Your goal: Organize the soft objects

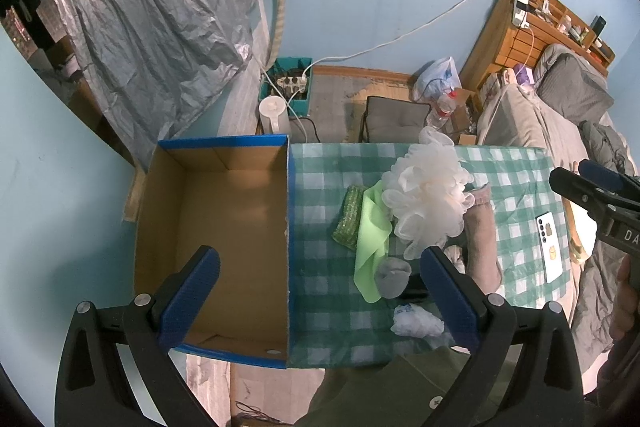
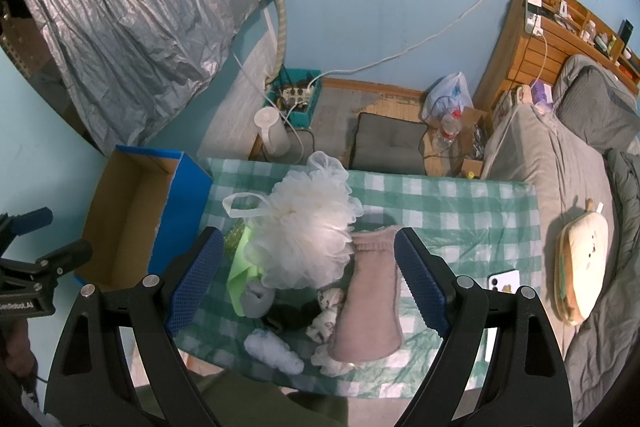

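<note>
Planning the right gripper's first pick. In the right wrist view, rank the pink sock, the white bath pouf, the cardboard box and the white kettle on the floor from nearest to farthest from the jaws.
1. Pink sock: between the open jaws of the right gripper, toward the right one.
2. White bath pouf: just beyond, left of centre.
3. Cardboard box: far left, at the table's edge.
4. White kettle: on the floor past the table.

White mesh loofah point(image 2: 304, 231) tops the heaped soft items — box point(image 1: 224, 247) empty.
</note>
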`<action>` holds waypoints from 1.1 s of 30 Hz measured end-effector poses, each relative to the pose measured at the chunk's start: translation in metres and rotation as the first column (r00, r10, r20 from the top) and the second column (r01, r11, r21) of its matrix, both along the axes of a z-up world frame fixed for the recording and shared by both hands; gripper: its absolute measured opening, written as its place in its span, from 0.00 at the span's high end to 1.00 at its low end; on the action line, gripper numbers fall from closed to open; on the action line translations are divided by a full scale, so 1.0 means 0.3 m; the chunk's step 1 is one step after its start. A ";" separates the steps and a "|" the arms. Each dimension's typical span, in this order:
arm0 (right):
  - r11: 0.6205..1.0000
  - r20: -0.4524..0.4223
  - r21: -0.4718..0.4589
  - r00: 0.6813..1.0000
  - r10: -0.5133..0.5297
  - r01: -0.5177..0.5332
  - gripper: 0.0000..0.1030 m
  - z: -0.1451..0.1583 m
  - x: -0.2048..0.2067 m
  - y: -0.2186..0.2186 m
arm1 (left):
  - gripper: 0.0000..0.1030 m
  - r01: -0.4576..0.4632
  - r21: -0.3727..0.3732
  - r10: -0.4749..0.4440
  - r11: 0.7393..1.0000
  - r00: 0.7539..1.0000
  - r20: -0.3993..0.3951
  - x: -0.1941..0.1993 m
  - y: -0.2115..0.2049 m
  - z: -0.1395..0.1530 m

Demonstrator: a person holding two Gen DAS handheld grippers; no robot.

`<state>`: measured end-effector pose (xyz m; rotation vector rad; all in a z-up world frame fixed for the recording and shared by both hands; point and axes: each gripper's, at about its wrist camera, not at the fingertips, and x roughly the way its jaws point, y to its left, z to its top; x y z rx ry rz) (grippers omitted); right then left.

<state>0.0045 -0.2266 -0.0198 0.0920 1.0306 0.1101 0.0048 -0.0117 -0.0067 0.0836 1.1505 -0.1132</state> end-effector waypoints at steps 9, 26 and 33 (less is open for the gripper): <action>1.000 -0.005 0.002 1.000 -0.002 0.002 0.17 -0.023 0.011 0.001 | 0.02 0.005 -0.009 -0.005 1.000 1.000 -0.005 -0.017 -0.029 -0.017; 0.999 -0.104 -0.017 0.994 -0.036 0.035 0.17 -0.183 0.004 -0.147 | 0.02 0.090 0.013 -0.089 0.996 0.994 -0.068 0.077 -0.088 -0.127; 0.999 -0.148 -0.001 0.988 -0.046 0.047 0.17 -0.258 0.007 -0.203 | 0.02 0.135 0.024 -0.133 0.991 0.987 -0.085 0.115 -0.144 -0.191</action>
